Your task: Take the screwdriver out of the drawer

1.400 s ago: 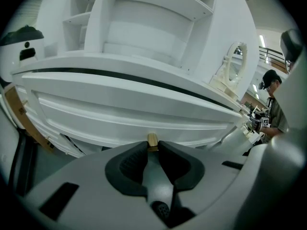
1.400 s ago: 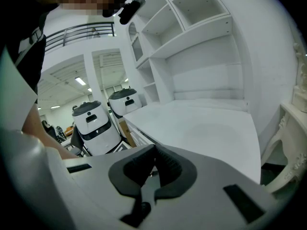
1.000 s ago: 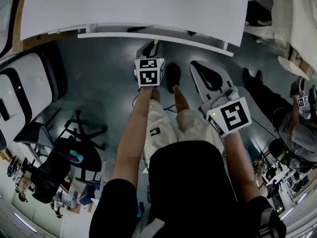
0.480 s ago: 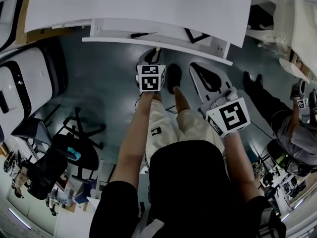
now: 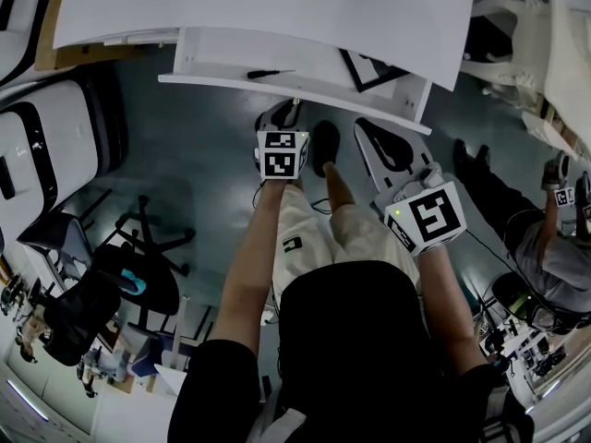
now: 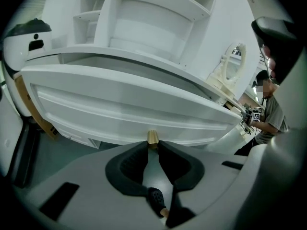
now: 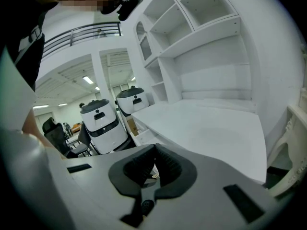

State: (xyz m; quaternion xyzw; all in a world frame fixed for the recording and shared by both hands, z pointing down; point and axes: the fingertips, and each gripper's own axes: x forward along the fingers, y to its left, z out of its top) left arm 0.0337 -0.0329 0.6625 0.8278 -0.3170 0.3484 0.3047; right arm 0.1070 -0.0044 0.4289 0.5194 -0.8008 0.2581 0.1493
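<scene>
1. The left gripper (image 6: 152, 146) clamps the small brass knob (image 6: 152, 137) of the wide white drawer (image 5: 277, 89) (which stands open).
2. A slim black screwdriver (image 5: 270, 73) lies inside the drawer.
3. The right gripper (image 7: 154, 146) has its jaws together, empty.

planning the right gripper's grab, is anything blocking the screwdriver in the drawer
Nothing visible does: the screwdriver lies uncovered in the open drawer, clear of the desktop edge. The right gripper only has to reach over its front.

Left gripper (image 6: 152, 143) clamped on brass knob (image 6: 152, 136) of white drawer (image 6: 120, 110) front.
</scene>
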